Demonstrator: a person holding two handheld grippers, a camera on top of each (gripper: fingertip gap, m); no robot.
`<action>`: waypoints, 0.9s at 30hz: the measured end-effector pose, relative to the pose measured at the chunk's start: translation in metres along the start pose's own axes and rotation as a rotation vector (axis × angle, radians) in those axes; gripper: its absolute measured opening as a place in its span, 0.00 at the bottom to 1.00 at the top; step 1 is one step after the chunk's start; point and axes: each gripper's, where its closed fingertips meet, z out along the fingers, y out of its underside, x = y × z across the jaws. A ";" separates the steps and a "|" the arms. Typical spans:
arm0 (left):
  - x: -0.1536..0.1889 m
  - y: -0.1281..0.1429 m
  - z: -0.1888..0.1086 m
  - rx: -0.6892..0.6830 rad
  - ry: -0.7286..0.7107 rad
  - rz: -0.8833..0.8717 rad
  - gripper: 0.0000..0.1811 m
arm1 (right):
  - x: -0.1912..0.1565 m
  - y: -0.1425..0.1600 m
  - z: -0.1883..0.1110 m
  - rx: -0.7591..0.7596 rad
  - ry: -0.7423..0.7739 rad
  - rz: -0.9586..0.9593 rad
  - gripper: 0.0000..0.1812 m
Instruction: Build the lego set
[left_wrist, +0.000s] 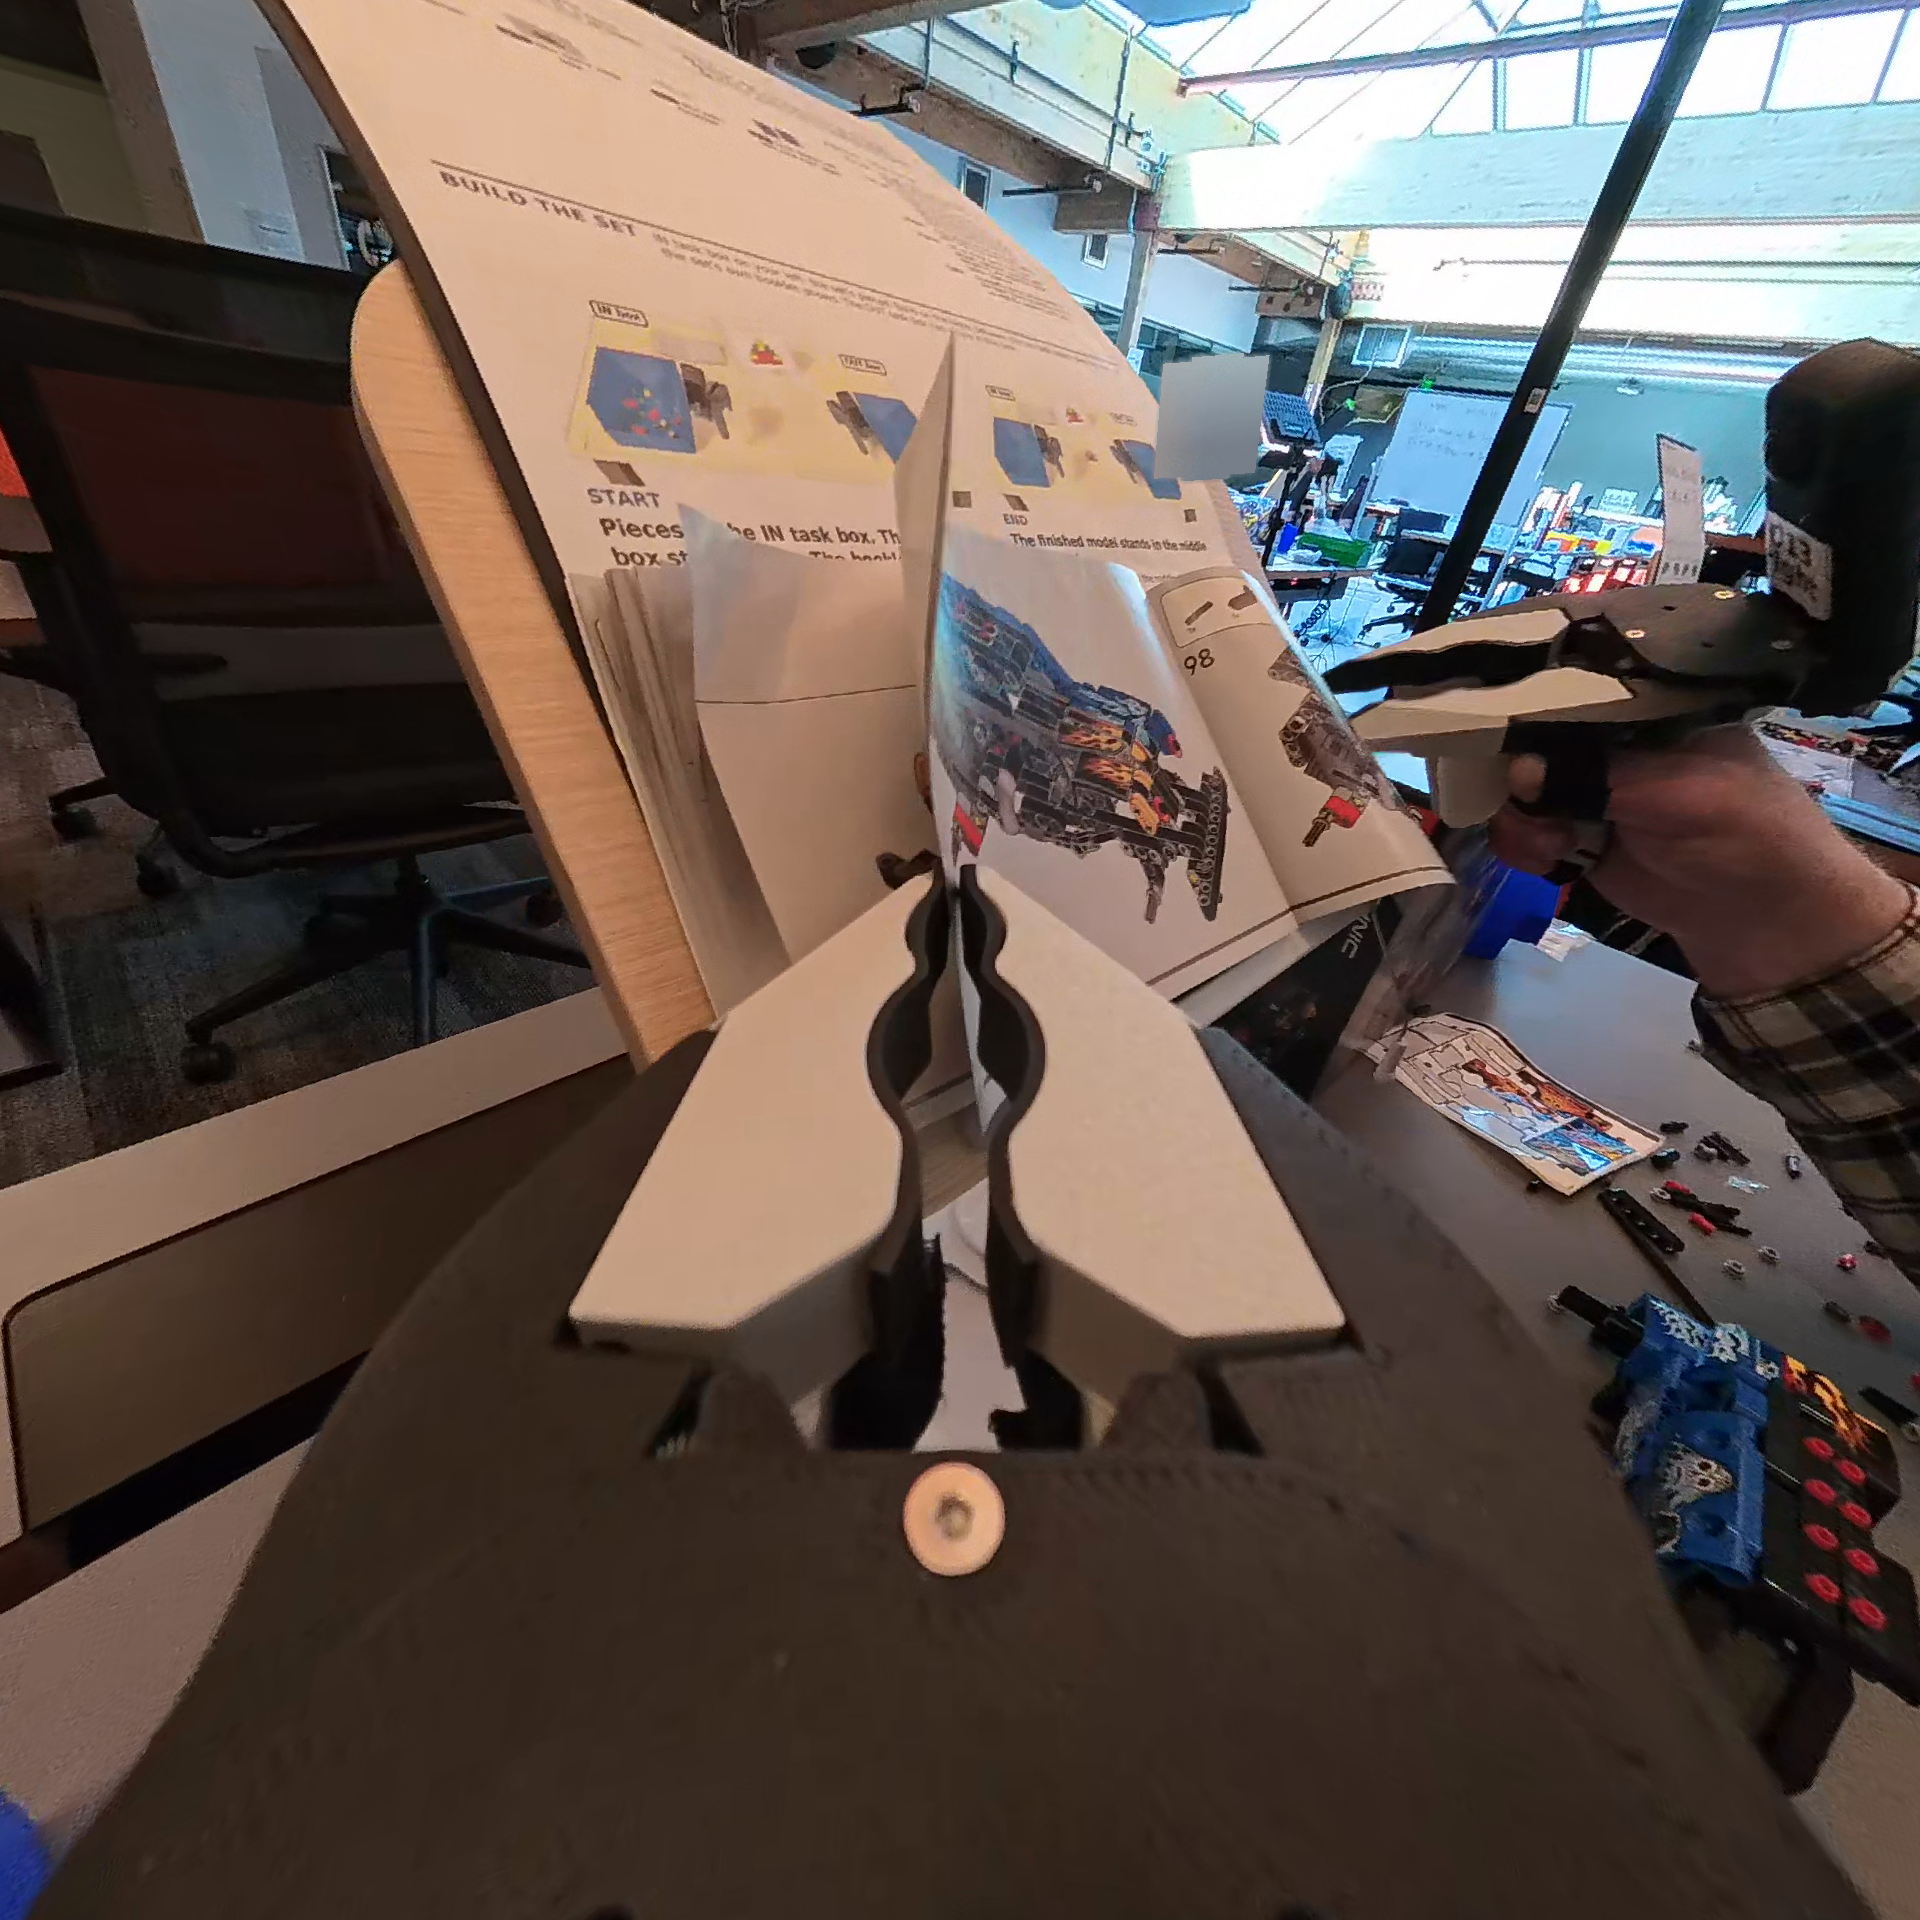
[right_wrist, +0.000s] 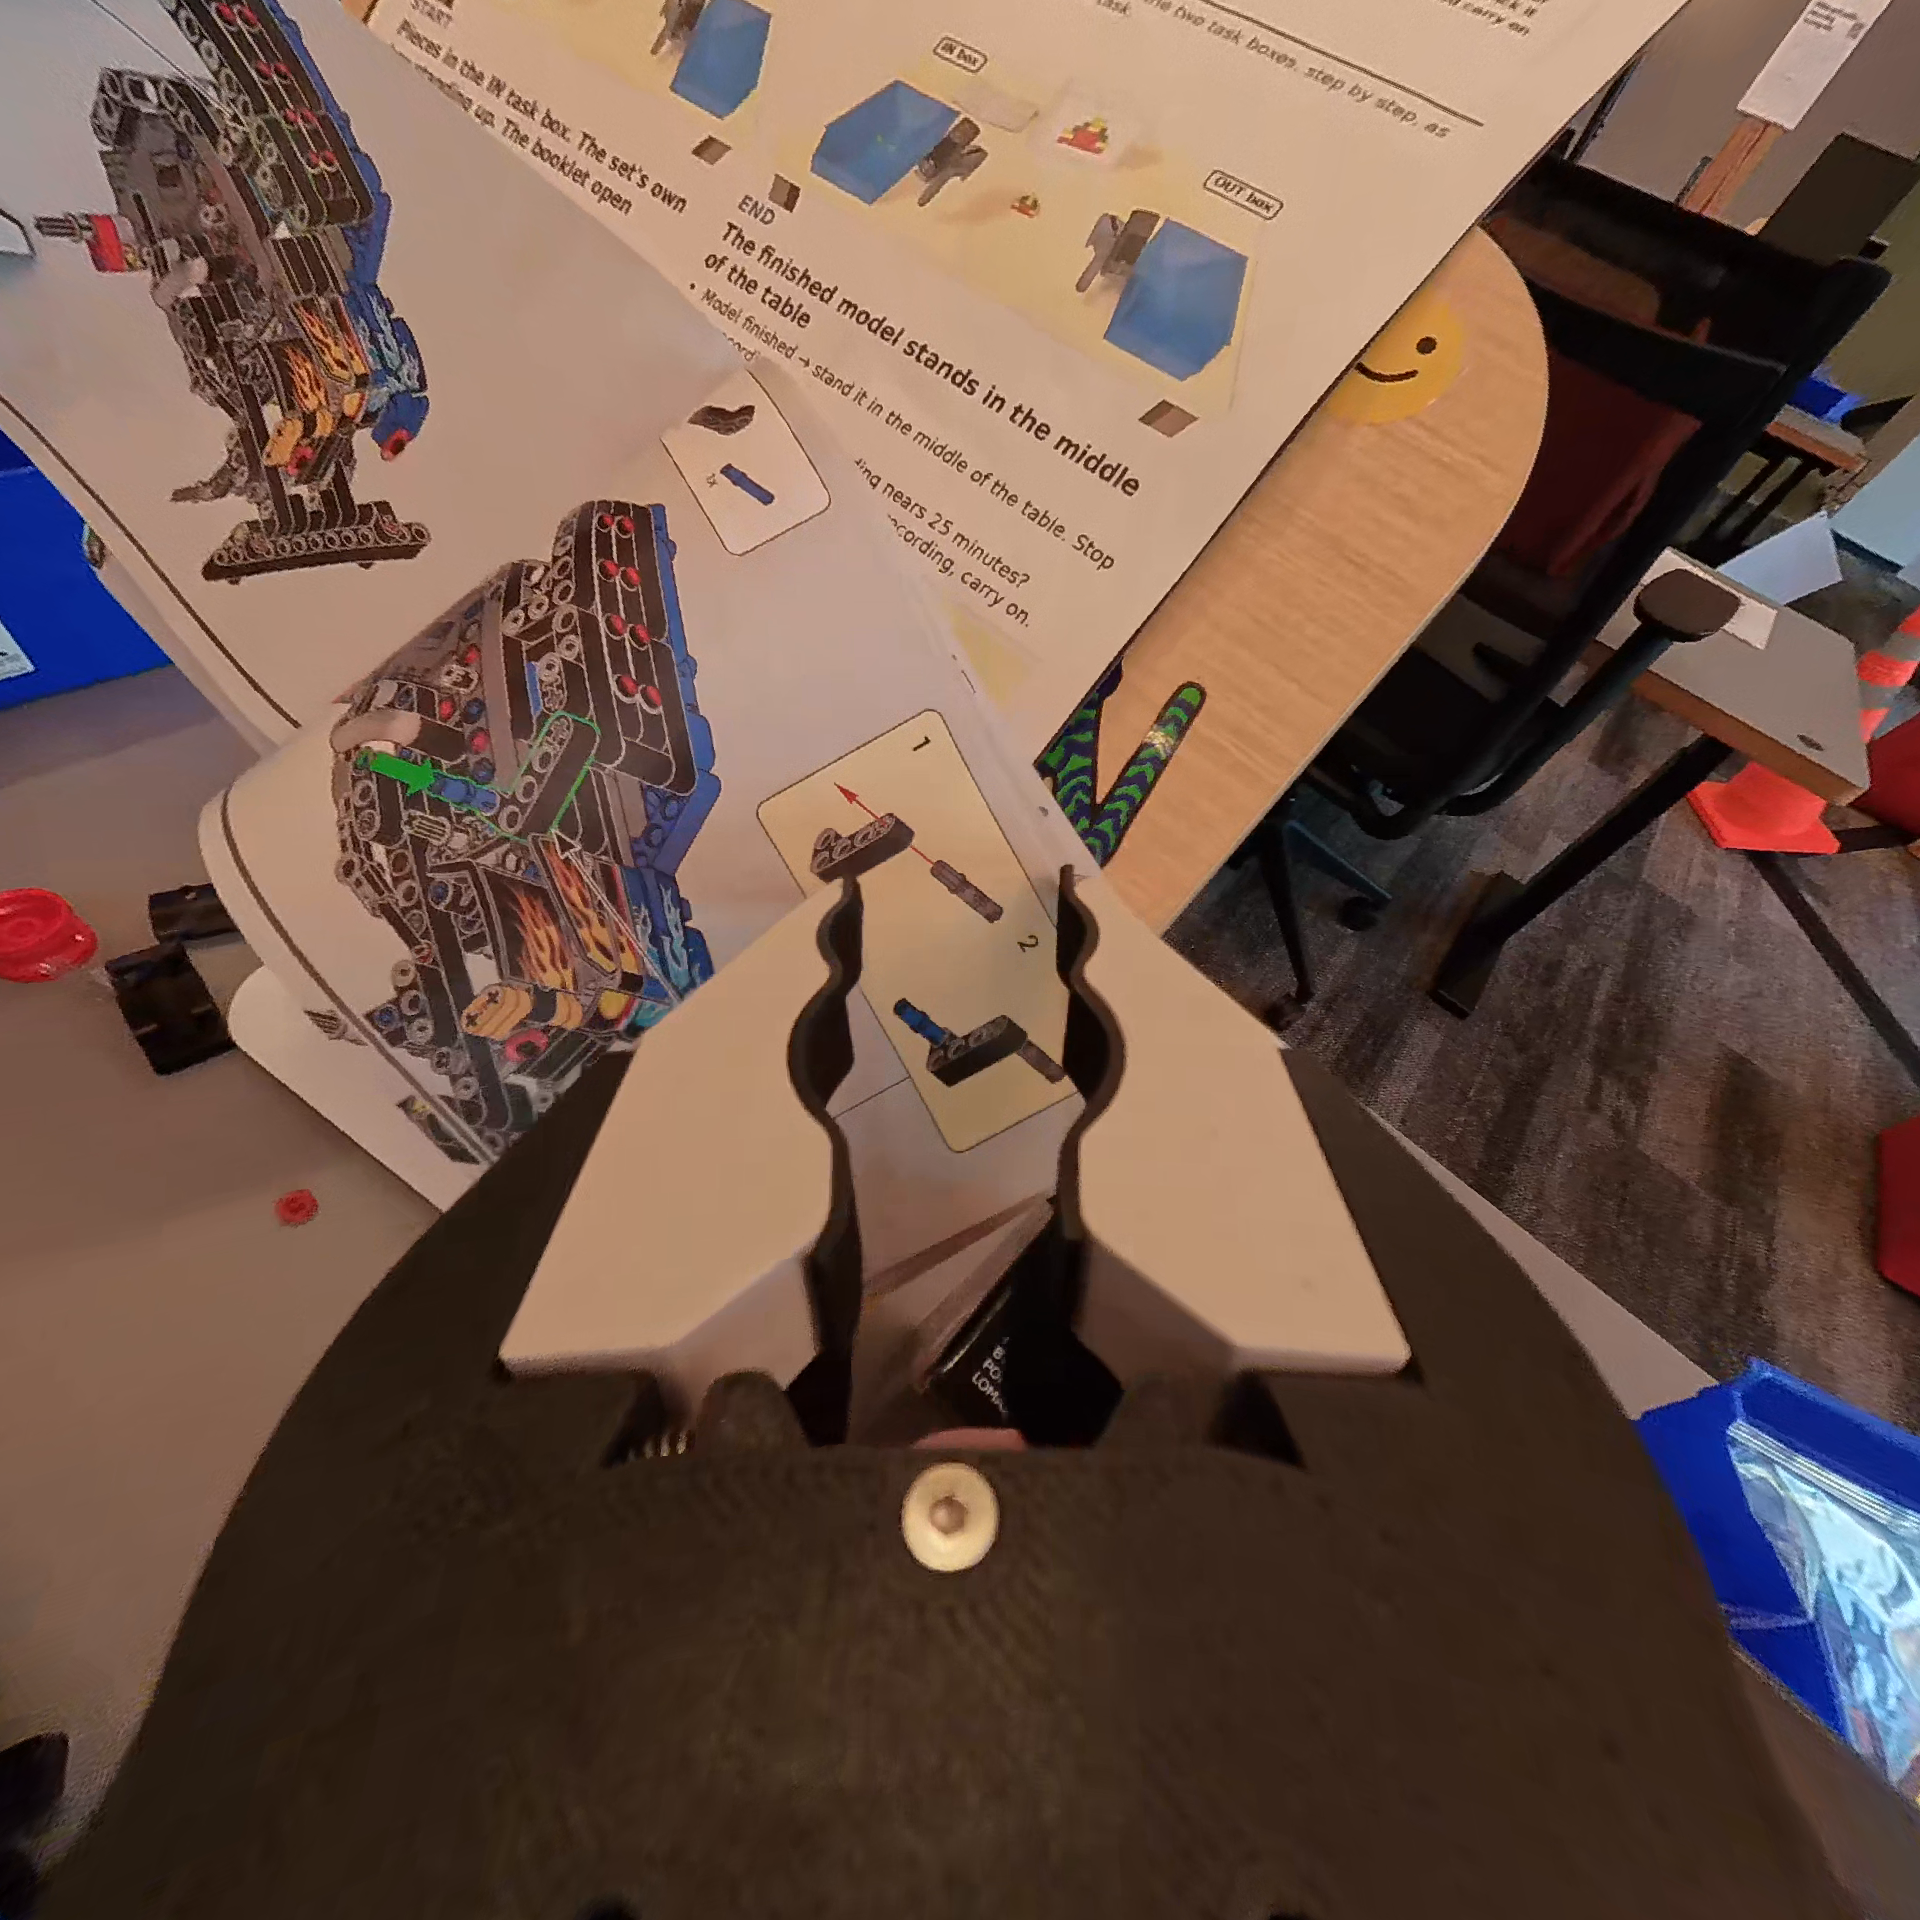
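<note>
One blue bin holds a plastic bag; left gripper pinches a booklet page; right gripper fingers apart, empty.

My left tool has grey fingers with black wavy pads on a black body. The half-built model is blue and black with red studs and orange flames. Table is dark grey, my sleeve plaid, the bin blue.
</note>
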 end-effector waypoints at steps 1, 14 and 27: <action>0.000 0.000 0.000 0.001 -0.001 0.000 0.00 | 0.001 0.000 0.000 -0.001 0.004 -0.001 0.18; -0.004 -0.003 -0.004 0.007 -0.028 0.009 0.01 | 0.006 -0.009 -0.014 0.031 0.006 -0.011 0.00; -0.008 -0.053 -0.023 0.196 -0.354 0.303 0.19 | 0.011 -0.017 -0.029 0.058 -0.015 0.016 0.00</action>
